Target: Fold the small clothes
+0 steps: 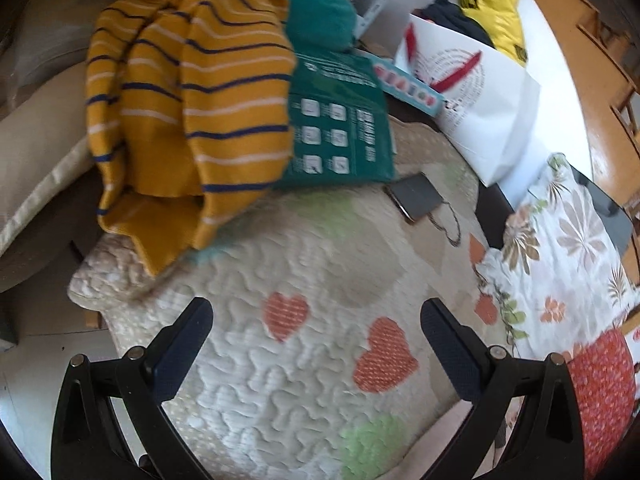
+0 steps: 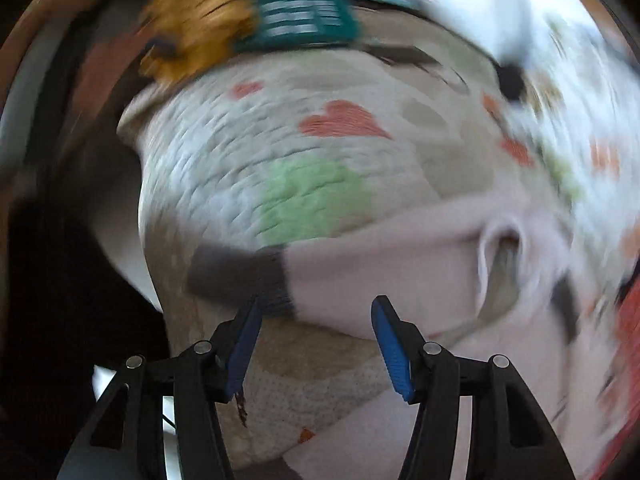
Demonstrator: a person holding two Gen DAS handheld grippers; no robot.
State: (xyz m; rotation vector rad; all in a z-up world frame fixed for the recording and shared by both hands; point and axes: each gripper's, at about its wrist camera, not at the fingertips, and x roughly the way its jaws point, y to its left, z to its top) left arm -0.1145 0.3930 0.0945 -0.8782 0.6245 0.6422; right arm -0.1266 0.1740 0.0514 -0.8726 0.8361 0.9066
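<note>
Clothes lie on a soft quilt with orange hearts and green spots on it. At the far edge of the quilt sits a bunched-up yellow top with dark blue and white stripes, and part of it hangs over the quilt's corner. Just beside it on the right is a green packet, and behind that a teal cloth. Near the packet lies a dark phone with a thin cord. Further right stand a white paper bag, a yellow bag and a flowery cloth. The left gripper hangs over the quilt with its fingers spread wide — nothing is between them. The right wrist view is very blurry. In it a pale pink garment with a dark cuff lies on the near part of the quilt, right in front of the right gripper. The blue fingers are apart and not pressing on the cloth — the left one sits at the cuff's edge, but I cannot tell if it touches.
</note>
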